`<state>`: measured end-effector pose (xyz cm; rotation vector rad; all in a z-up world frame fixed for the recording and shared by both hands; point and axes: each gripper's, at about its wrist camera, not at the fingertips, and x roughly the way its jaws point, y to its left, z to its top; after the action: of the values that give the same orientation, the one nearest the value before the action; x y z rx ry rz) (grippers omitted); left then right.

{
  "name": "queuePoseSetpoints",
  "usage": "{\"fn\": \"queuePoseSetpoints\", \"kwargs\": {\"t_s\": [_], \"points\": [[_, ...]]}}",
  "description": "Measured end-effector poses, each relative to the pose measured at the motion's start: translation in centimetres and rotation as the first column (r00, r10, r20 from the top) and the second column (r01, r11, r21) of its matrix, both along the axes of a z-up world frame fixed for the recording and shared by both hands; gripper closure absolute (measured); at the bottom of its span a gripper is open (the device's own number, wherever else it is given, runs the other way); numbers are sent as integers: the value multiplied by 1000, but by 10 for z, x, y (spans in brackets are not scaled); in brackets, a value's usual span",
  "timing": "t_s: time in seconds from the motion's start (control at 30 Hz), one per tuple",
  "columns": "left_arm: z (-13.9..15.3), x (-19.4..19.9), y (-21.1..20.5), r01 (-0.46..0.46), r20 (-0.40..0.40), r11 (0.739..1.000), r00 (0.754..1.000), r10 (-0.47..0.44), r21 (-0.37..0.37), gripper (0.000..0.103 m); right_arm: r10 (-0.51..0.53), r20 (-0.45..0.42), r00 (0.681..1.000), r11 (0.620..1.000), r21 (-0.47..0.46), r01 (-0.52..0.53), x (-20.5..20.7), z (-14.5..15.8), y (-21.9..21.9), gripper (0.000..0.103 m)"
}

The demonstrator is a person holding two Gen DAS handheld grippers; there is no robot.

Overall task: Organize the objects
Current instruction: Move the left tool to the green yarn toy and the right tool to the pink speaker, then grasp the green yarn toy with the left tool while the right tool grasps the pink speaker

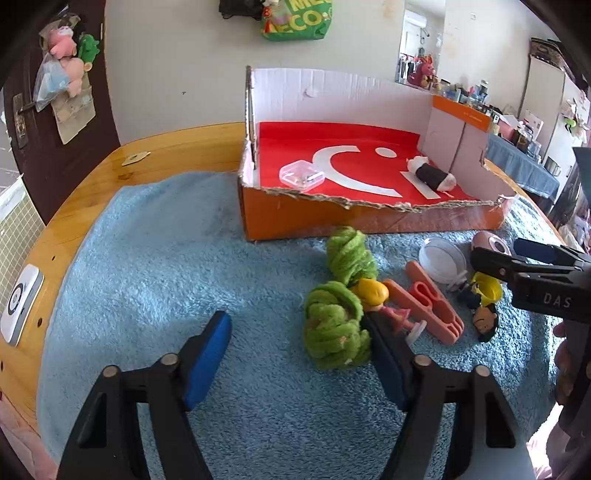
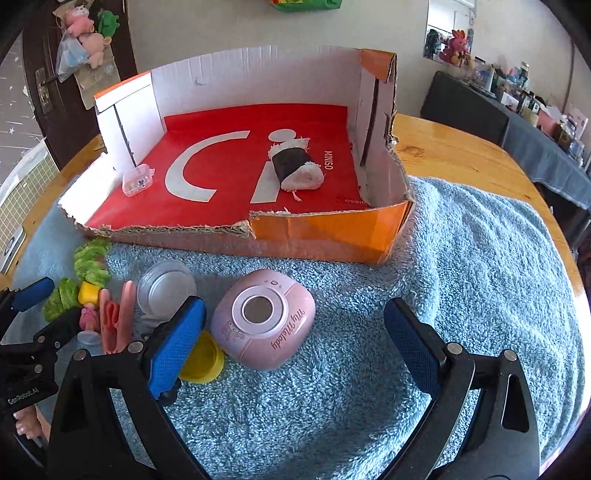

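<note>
Now my left gripper [image 1: 299, 354] stands half spread around the green yarn [image 1: 334, 325], its right pad touching it; my right gripper [image 2: 295, 347], wide apart, straddles the pink case [image 2: 264, 319] mid-towel [image 2: 461, 277], pads clear.

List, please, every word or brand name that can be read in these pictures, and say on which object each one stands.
"My Melody": pink round case.
"MINISO": red liner of the cardboard box; the print near its corner is cut off.
"GenRobot.AI": left gripper.
"DAS": right gripper.
"ECO": green bag on the wall, partly cropped.
</note>
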<state>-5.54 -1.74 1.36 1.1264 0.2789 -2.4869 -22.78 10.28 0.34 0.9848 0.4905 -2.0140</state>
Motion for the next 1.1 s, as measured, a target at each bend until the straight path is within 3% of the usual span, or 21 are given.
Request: {"fn": "queuePoseSetpoints", "kwargs": {"t_s": [0.07, 0.13, 0.3, 0.47, 0.77, 1.1], "points": [[1, -1, 2, 15, 0, 1000, 1000, -15, -2, 38, 3, 9, 1000, 1000, 0, -3, -1, -2, -1, 5], [1, -2, 4, 29, -2, 1000, 1000, -29, 1, 45, 9, 18, 1000, 1000, 2, -9, -2, -3, -2, 14], [2, -1, 4, 33, -21, 999, 999, -32, 17, 62, 30, 19, 999, 1000, -6, -30, 0, -4, -4, 25], [3, 0, 1, 18, -40, 999, 999, -17, 42, 70, 60, -1, 998, 998, -11, -60, 5, -3, -3, 50], [7, 4, 4, 9, -57, 999, 998, -7, 31, 72, 75, -26, 997, 996, -56, -76, 12, 6, 10, 50], [36, 11, 7, -5, -136, 999, 991, 0, -37, 72, 98, -36, 994, 989, -112, -102, 21, 34, 22, 50]]}}
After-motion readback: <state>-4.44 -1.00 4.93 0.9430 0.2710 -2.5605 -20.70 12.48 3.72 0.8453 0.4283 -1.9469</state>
